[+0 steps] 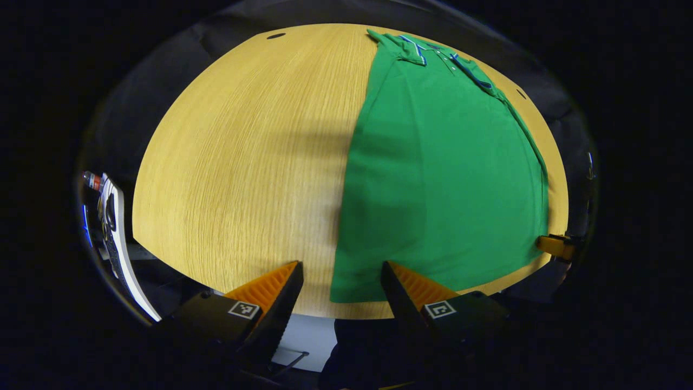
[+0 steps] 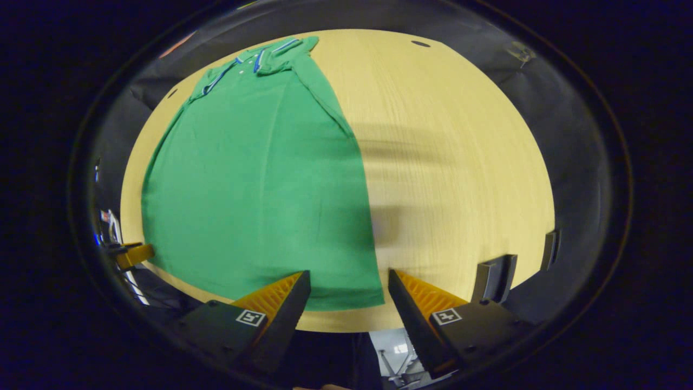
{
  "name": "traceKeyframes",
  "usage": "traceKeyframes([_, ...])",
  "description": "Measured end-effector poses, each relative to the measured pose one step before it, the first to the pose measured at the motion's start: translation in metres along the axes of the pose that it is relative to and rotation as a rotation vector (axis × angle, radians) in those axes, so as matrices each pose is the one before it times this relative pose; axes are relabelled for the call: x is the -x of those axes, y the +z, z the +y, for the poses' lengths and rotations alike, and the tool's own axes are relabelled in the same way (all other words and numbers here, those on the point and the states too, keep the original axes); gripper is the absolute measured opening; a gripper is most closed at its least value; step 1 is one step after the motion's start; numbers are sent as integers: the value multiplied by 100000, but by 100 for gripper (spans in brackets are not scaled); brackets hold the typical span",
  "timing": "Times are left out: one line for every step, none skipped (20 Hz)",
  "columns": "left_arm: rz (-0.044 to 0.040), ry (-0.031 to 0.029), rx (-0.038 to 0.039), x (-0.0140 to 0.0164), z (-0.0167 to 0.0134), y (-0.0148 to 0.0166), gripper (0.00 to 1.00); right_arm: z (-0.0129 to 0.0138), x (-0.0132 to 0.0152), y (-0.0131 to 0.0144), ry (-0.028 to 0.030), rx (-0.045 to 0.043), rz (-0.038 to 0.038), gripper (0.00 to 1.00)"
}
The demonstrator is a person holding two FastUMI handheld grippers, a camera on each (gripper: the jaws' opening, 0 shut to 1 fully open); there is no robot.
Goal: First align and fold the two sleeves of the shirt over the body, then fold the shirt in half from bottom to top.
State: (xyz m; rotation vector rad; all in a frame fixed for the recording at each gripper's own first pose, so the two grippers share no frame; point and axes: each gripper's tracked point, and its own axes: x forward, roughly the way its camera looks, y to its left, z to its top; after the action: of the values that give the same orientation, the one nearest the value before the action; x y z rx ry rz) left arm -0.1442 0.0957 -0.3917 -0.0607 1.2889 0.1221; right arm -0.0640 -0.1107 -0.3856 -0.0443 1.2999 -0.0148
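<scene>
Two grippers hanging at the near edge, both spread wide, gripping nothing.

Green shirt (image 1: pixel 444 179) lying flat on the wooden table (image 1: pixel 243 162), collar at the far end, hem at the near edge. Looking like a narrow rectangle with straight side edges, sleeves apparently already turned in over the body. Collar trimmed in blue and white, a few small pale dots below it, probably buttons.

Left gripper (image 1: pixel 342 279) hovering at the near left hem corner, fingers well apart, corner sitting in the gap between them; contact with cloth not clear. Right finger (image 1: pixel 411 284) overlapping green fabric in the left gripper view, left finger over bare wood.

Right gripper (image 2: pixel 349 287) doing the same at the near right hem corner, released, left finger (image 2: pixel 276 295) over cloth, right finger over wood. Touching or just above: cannot tell.

Other gripper's finger tip peeking in at the far side of the hem in each view.

Square black-and-white marker tags showing on each finger base; no readable writing on the shirt.

Table light wood grain, rounded, small dark holes near the far edge. Black cloth wall wrapping around behind. Two dark upright brackets (image 2: pixel 494 277) sitting at the table's near right rim in the right gripper view. Blurred shadows falling across the wood.
</scene>
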Motion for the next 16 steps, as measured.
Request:
traceKeyframes([1479, -62, -369, -67, -145, 145, 94, 29, -137, 73, -163, 163, 1217, 95])
traceKeyframes([1895, 88, 47, -3, -91, -28, 90, 123, 4, 22, -294, 244, 1479, 94])
traceKeyframes([2762, 150, -173, -66, -173, 0, 88, 80, 102, 149, -9, 283, 1219, 92])
traceKeyframes([2320, 83, -198, -48, -65, -2, 84, -65, 165, 15, 78, 784, 827, 92])
traceKeyframes([2277, -85, 267, 65, 17, 29, 83, 57, -168, -91, -101, 15, 354, 91])
traceKeyframes([1768, -75, 321, -3, 13, 6, 81, 187, -79, 258, 66, 98, 582, 80])
traceKeyframes([1769, -145, 64, 92, -12, 8, 81, 120, 34, 193, -5, 391, 609, 76])
traceKeyframes([877, -155, 186, -14, 13, 48, 81, -45, 31, -156, -73, 404, 872, 71])
traceKeyframes([389, -124, -37, 7, -22, 13, 80, 6, 58, 49, 51, 43, 289, 70])
traceKeyframes([-180, -173, -1253, -12, -45, 86, 80, 17, -69, 55, -17, -883, 424, 65])
traceKeyframes([108, -140, -648, -2, -51, 17, 86, 65, -27, -14, -38, -398, 741, 61])
traceKeyframes([230, -148, -619, -2, -91, -56, 78, 10, -11, 26, -100, 463, 1074, 56])
traceKeyframes([101, -73, -490, 16, -77, -99, 77, -25, 47, -27, 6, 222, 950, 52])
traceKeyframes([236, -60, -334, -37, -47, 64, 74, 8, 13, 67, 115, -75, 593, 55])
traceKeyframes([215, -117, -688, 53, 33, 43, 73, 21, -13, -39, 146, -54, 40, 59])
traceKeyframes([87, -159, -939, -27, -89, 21, 77, 22, 24, 105, 106, 524, -557, 52])
